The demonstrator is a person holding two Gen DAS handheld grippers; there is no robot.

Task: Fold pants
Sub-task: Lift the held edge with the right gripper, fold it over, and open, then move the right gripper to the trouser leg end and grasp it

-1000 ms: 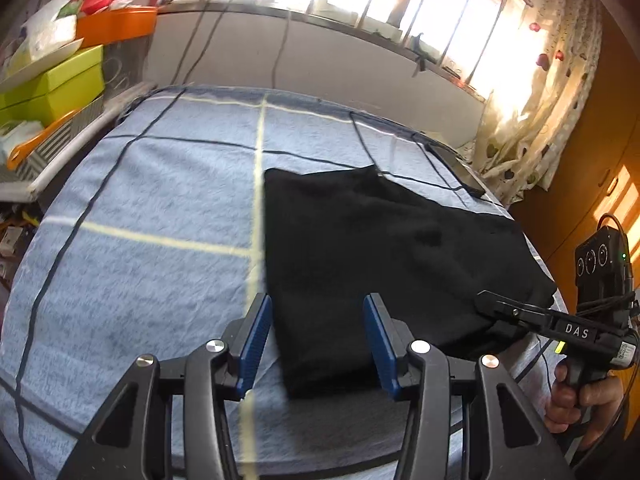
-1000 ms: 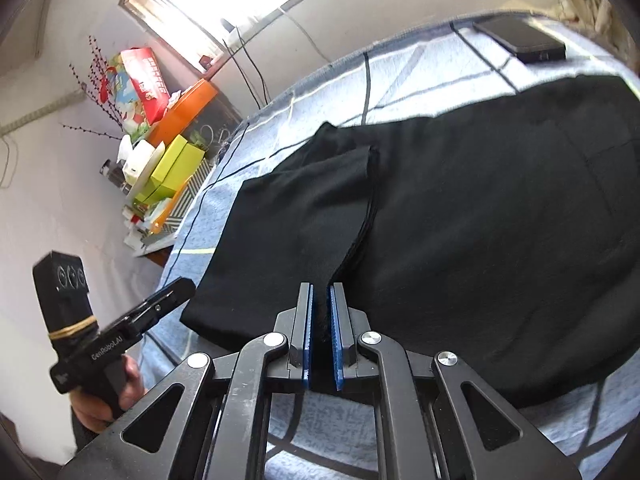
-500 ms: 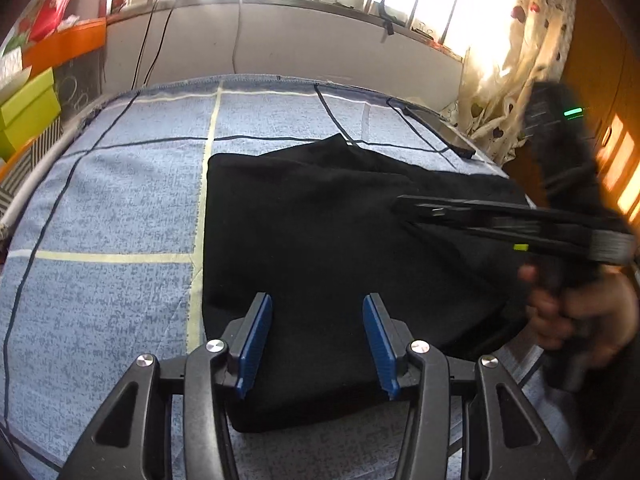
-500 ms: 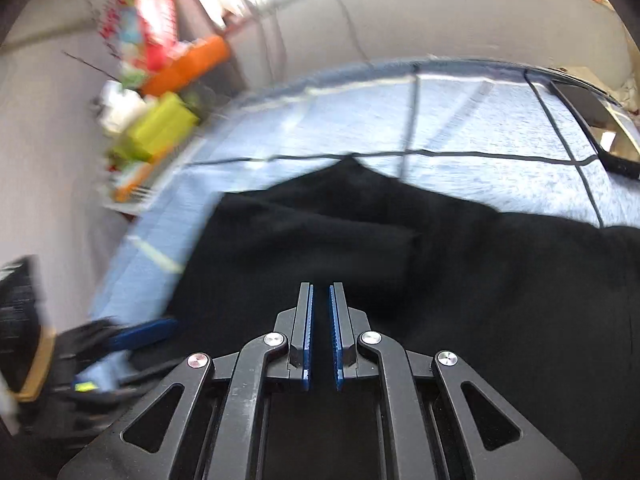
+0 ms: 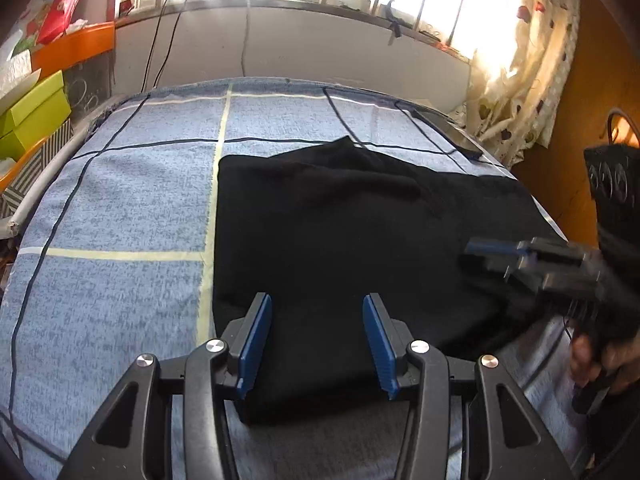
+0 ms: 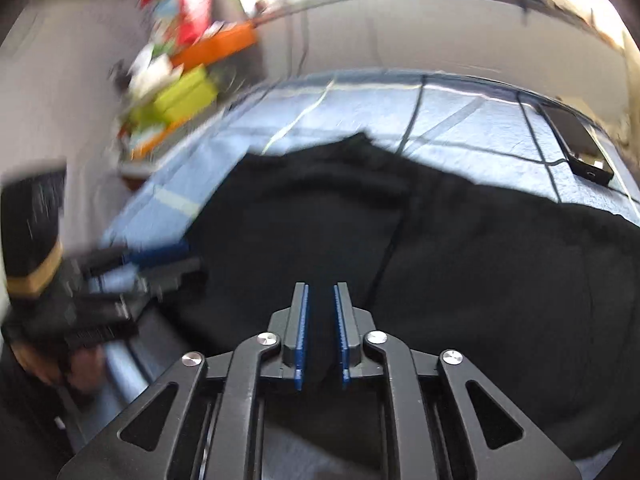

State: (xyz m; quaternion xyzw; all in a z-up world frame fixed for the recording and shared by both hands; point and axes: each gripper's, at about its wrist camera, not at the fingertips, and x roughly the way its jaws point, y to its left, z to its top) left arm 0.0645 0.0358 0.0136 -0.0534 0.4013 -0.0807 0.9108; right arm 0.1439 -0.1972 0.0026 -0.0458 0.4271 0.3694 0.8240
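Pants (image 5: 344, 248): black, soft, limp, likely light; lying part-folded on blue checked bedspread (image 5: 132, 200); best pinched at near hem corners; left gripper (image 5: 316, 344) open above hem, right gripper (image 6: 320, 332) just opening, empty.

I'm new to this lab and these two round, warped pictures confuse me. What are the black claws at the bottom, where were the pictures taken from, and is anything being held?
No robot here: a person holds a hand-held gripper in each hand, and each carries a wide-angle camera looking along its two blue-padded fingers. One picture is from the left gripper, the other from the right gripper, so each also shows the other gripper at its edge. Black pants, partly folded, lie on a blue checked sheet; a phone lies at the far side. The left jaws stand wide open above the pants. The right jaws have just been opening and now stand slightly apart. Neither appears to hold anything.
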